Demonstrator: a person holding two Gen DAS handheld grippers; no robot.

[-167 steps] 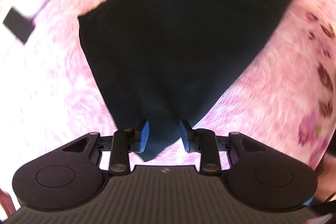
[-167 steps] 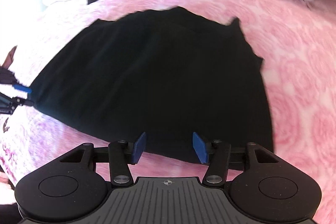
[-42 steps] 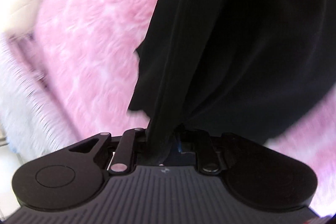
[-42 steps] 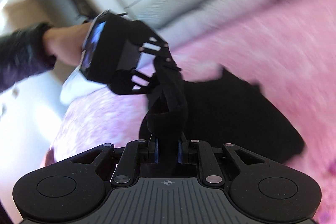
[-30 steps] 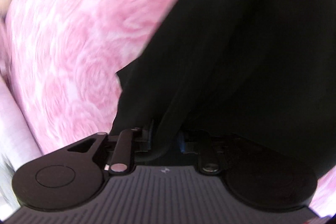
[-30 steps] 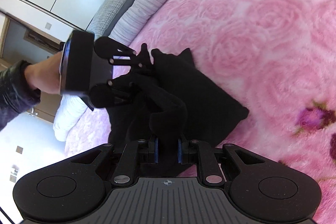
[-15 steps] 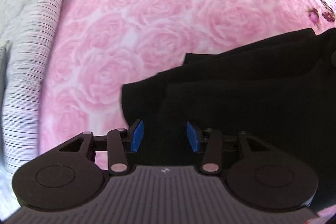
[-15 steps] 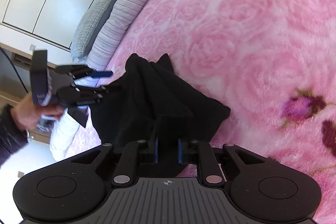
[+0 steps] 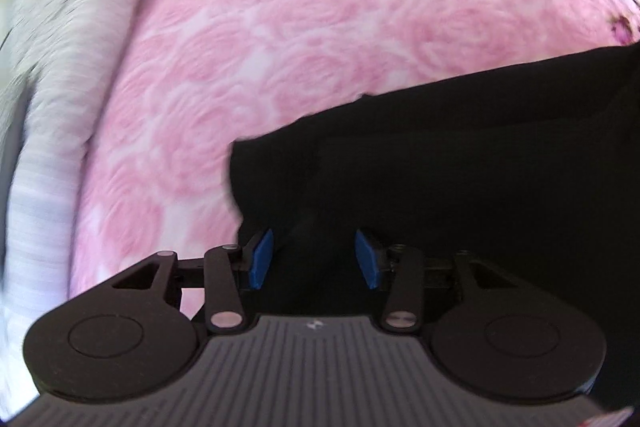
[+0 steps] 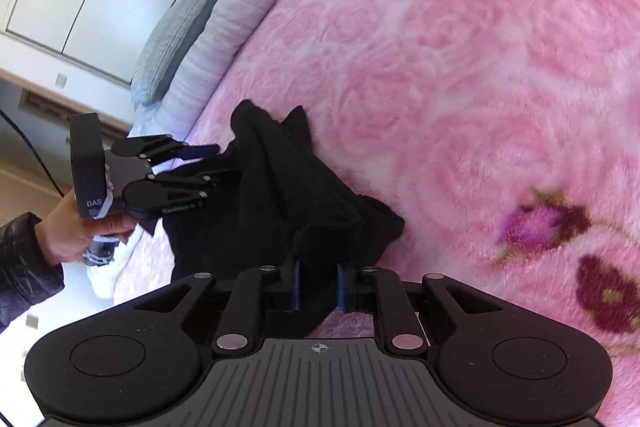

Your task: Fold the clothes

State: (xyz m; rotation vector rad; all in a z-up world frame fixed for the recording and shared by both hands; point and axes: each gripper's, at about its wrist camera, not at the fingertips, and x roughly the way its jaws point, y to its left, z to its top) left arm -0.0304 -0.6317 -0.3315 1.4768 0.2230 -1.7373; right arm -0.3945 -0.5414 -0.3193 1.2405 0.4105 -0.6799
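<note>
Black garment (image 10: 280, 195): one corner is pinched by right gripper (image 10: 318, 285); left gripper (image 9: 314, 259) (jaws spread, empty) is held directly over the opposite folded end.

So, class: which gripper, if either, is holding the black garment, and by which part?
The right gripper is shut on a bunched edge of the black garment. The left gripper is open and holds nothing.
</note>
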